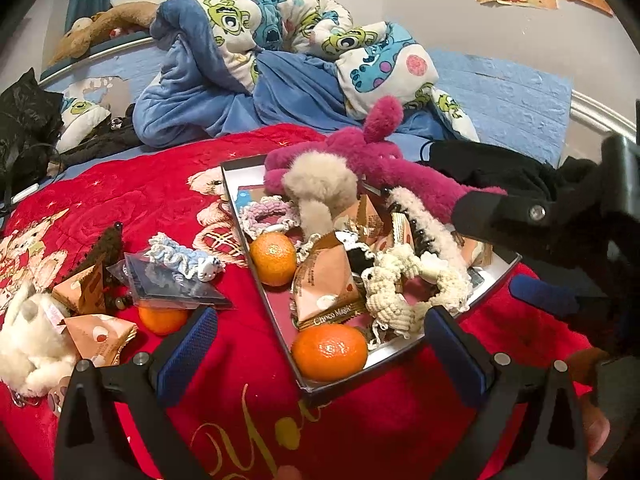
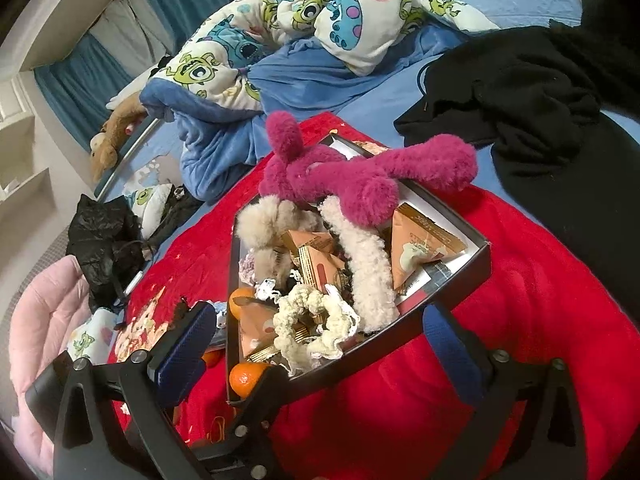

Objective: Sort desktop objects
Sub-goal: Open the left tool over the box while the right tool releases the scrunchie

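Observation:
A shallow black box (image 1: 348, 384) (image 2: 384, 338) lies on the red blanket. It is heaped with a magenta plush (image 1: 380, 172), a beige plush (image 1: 320, 188), a cream fluffy clip (image 1: 424, 220), snack packets (image 1: 324, 284), scrunchies (image 1: 400, 284) and two mandarins (image 1: 330, 350) (image 1: 274, 258). Left of the box lie a third mandarin (image 1: 162, 318), a blue-white scrunchie (image 1: 184, 258), more packets (image 1: 100, 336) and a white plush (image 1: 28, 340). My left gripper (image 1: 322, 356) is open over the box's near corner, touching nothing. My right gripper (image 2: 318, 352) (image 1: 516, 252) is open at the box's right side, also empty.
A crumpled cartoon quilt (image 1: 280, 40) and blue bedding lie behind the red blanket (image 1: 140, 192). Black clothing (image 2: 520, 92) sits to the right of the box. A black plastic bag (image 1: 24, 120) and a pink cushion (image 2: 44, 312) are on the left.

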